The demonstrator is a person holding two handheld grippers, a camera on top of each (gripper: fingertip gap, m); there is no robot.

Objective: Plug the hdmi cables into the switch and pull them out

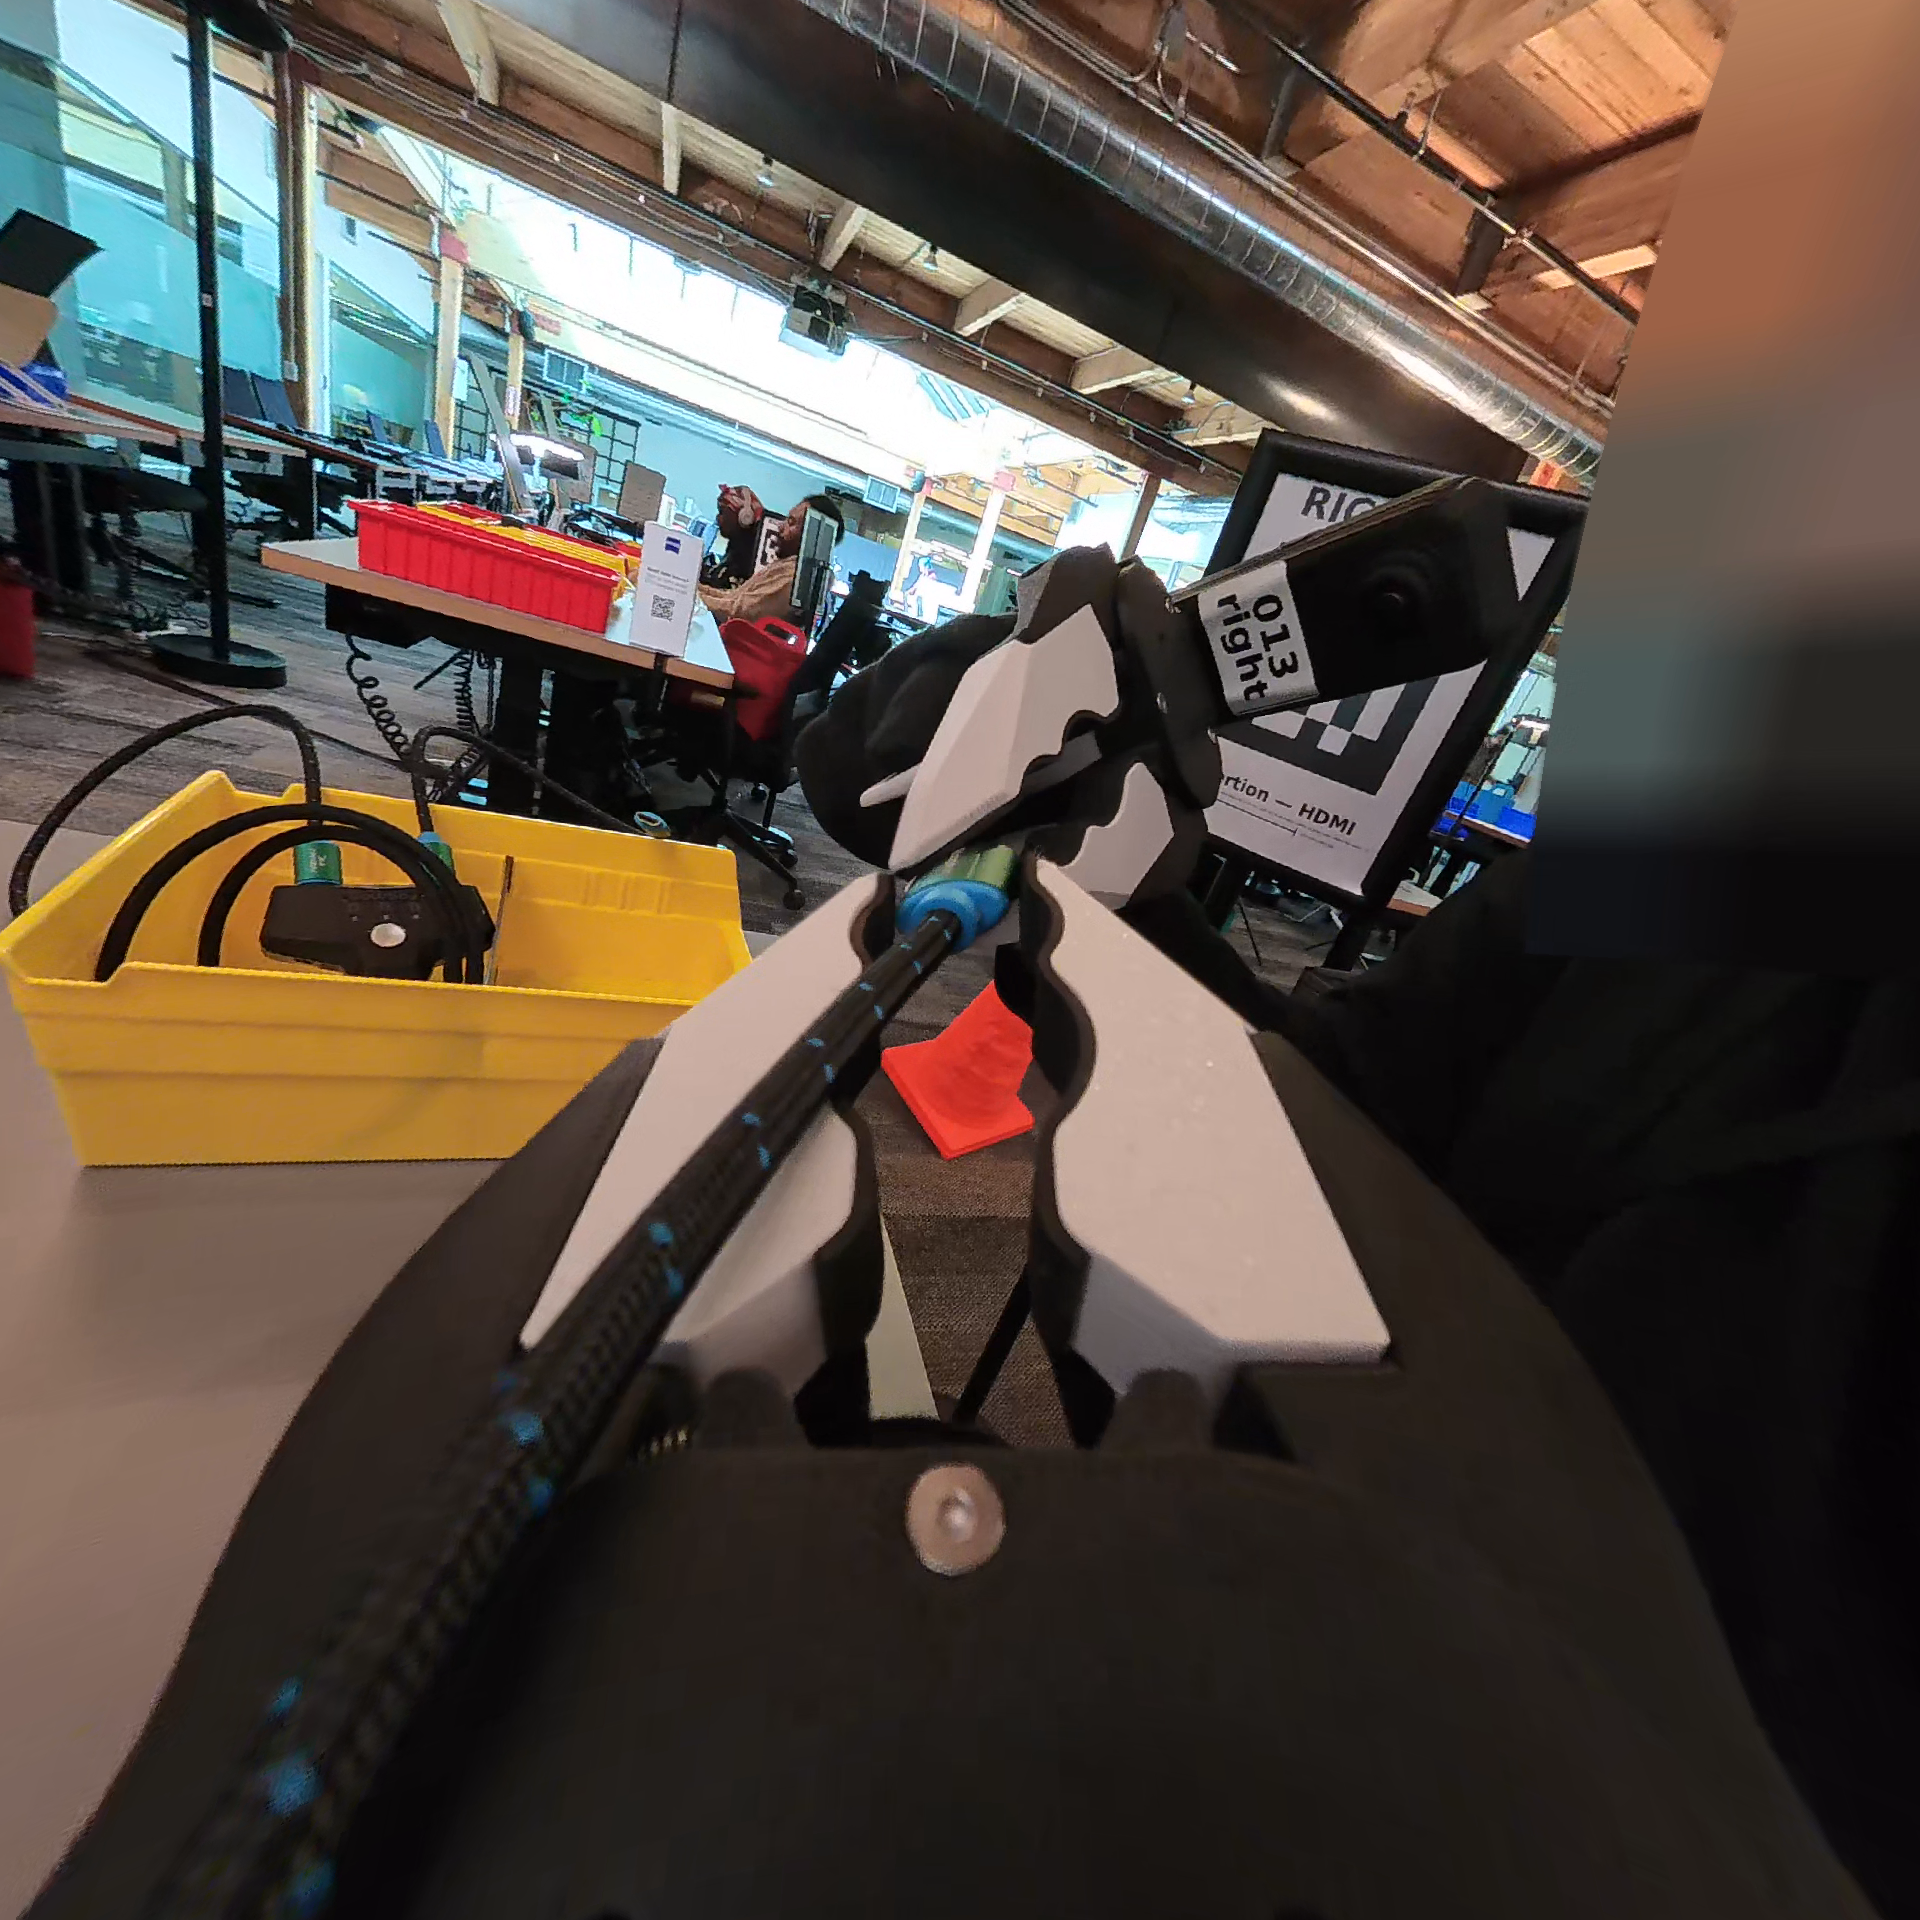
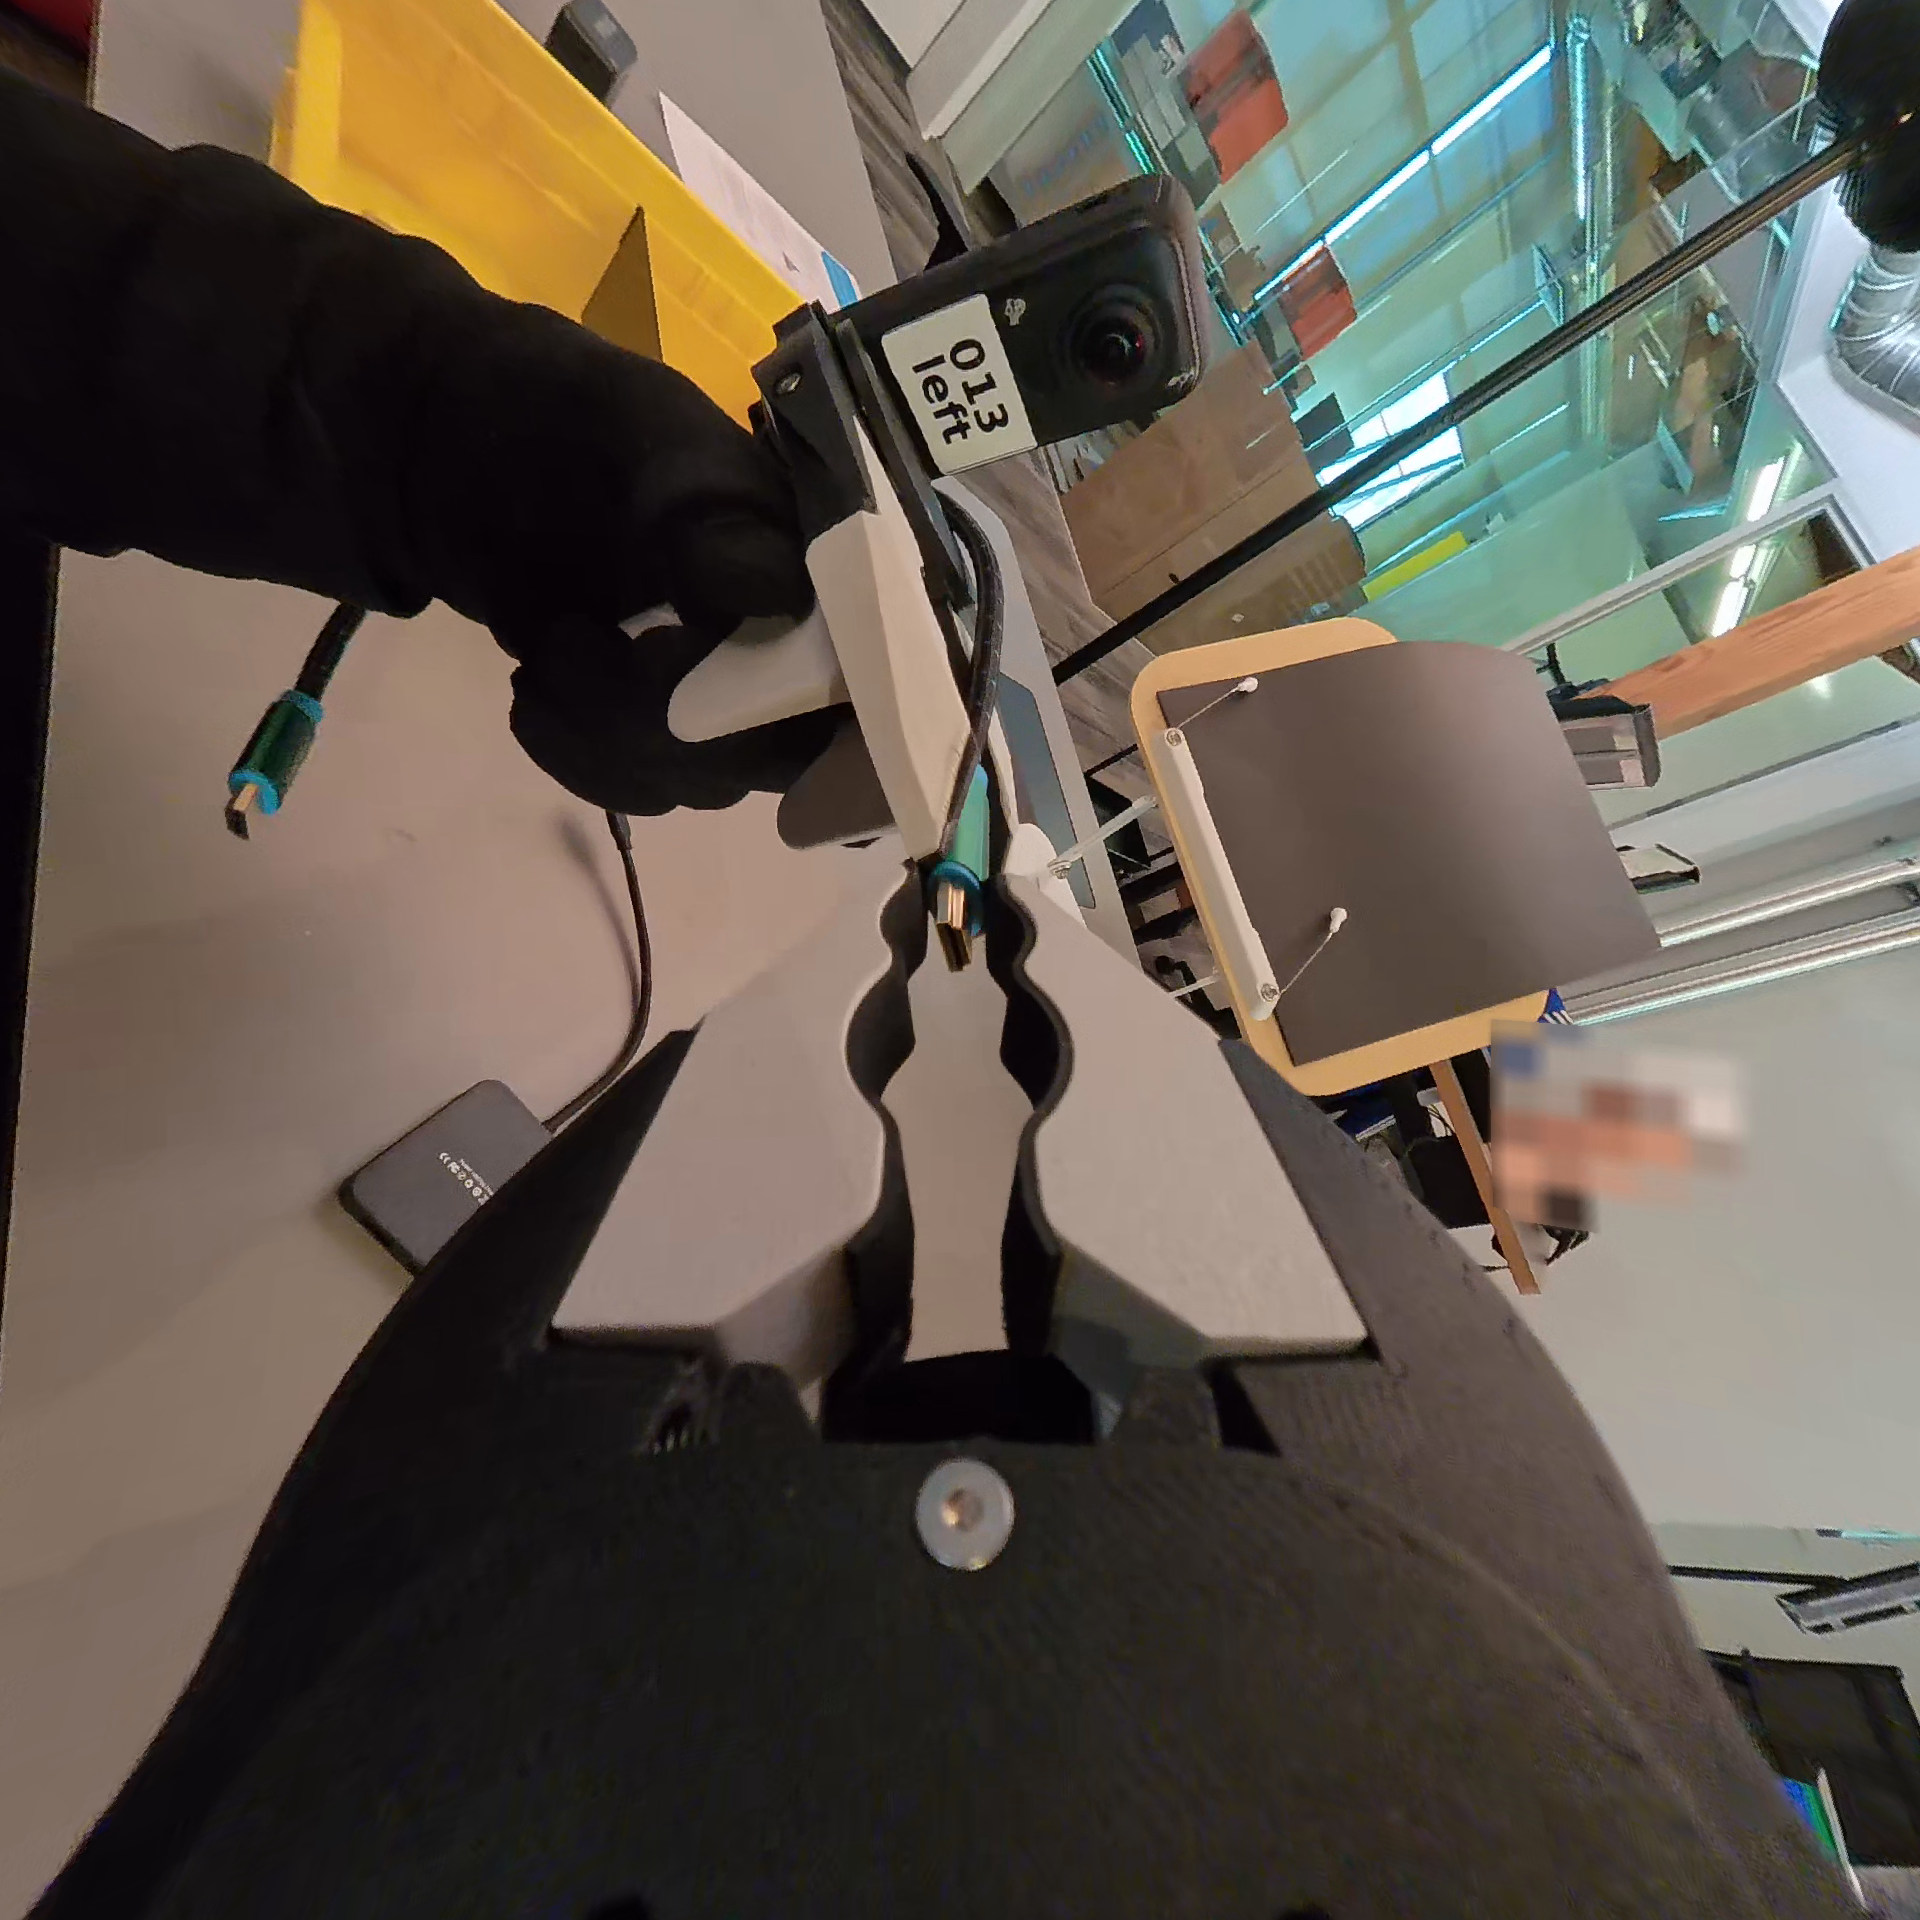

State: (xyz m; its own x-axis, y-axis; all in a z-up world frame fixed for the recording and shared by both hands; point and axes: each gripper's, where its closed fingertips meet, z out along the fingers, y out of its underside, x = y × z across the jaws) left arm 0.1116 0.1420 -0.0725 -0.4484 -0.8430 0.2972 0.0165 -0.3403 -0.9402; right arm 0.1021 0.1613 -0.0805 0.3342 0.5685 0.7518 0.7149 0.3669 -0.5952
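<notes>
The black braided HDMI cable with blue flecks [image 1: 727, 1143] runs up along my left gripper [image 1: 961, 899], whose jaws are clenched on the cable's teal-sleeved plug [image 2: 961, 831] and hold it in the air. The plug's gold tip sits between the tips of my right gripper [image 2: 958, 920]. Those jaws are released, with a gap on both sides of the metal.

In the left wrist view, at ten o'clock from the plug, a yellow plastic bin [image 1: 312, 1070] on the grey table [image 1: 208, 1351] holds the black HDMI switch [image 1: 374, 930], with green-sleeved cables plugged in. In the right wrist view, a second teal-sleeved HDMI plug [image 2: 260, 764] lies on the table at nine o'clock. A dark flat box with a thin lead [image 2: 447, 1174] lies at seven.
</notes>
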